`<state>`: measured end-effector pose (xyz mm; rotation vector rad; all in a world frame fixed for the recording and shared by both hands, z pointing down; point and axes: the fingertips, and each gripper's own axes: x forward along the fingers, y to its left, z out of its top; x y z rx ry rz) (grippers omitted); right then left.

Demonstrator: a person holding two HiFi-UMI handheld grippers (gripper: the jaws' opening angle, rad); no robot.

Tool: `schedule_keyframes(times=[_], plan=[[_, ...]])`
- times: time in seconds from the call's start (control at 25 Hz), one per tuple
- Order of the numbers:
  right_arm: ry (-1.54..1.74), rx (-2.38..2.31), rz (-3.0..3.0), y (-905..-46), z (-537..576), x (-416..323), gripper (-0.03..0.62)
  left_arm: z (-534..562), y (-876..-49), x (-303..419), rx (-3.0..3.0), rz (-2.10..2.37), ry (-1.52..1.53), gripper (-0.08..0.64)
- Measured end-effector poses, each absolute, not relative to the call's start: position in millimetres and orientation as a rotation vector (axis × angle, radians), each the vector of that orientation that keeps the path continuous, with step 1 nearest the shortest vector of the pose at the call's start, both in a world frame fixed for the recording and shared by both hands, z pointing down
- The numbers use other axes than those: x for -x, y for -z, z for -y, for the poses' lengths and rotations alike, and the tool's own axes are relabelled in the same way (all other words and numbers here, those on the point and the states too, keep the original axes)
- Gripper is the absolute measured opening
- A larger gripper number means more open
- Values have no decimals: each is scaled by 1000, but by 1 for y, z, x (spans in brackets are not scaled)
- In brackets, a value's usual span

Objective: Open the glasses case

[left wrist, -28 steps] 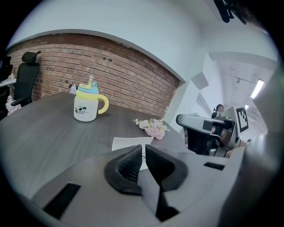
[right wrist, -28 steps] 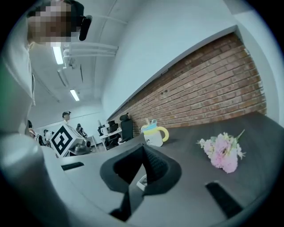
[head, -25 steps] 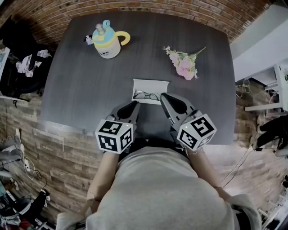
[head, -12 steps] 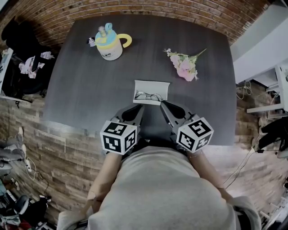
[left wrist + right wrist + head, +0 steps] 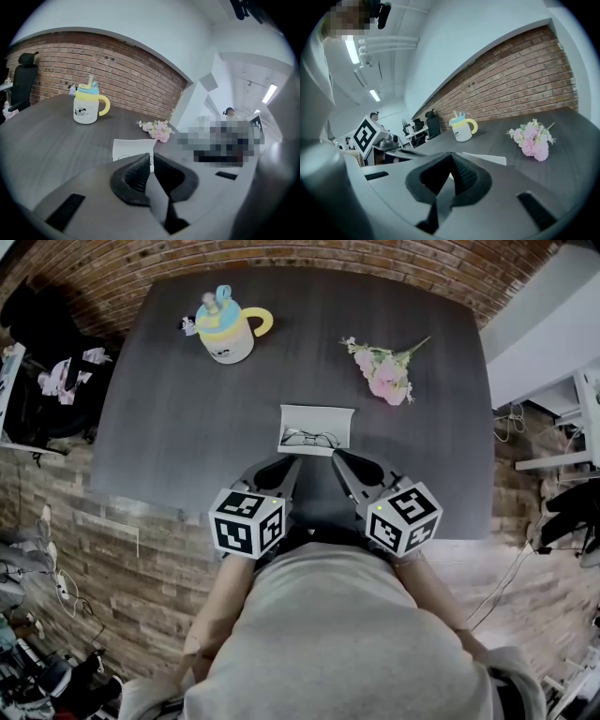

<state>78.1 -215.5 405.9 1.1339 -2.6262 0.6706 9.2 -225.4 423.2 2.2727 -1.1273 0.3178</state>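
Note:
A white glasses case [image 5: 317,418] lies open near the middle of the dark table, its lid raised towards the far side. A pair of thin-framed glasses [image 5: 309,439] rests inside it. My left gripper [image 5: 292,461] sits just short of the case's near left corner, shut and empty. Shut on nothing as well, my right gripper [image 5: 337,455] is by the near right corner. In the left gripper view the case [image 5: 132,147] shows just beyond the closed left gripper [image 5: 151,155]. The right gripper view has the case [image 5: 486,158] behind the closed right gripper [image 5: 450,154].
A yellow and blue lidded mug [image 5: 225,329] stands at the far left of the table [image 5: 169,427]. A pink flower sprig [image 5: 384,371] lies at the far right. The table's near edge runs just under my grippers. A brick wall backs the table.
The right gripper has sunk a little and come back slightly from the case's near edge. The left gripper has hardly moved. The case stays open.

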Motion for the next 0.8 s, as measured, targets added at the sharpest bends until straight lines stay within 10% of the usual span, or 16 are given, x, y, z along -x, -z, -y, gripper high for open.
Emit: schedule_keyframes(times=[0.8], plan=[[-745,-1176,2606,-413,216,-85,6,224,-429,-13,-2280,1086,-332,40]])
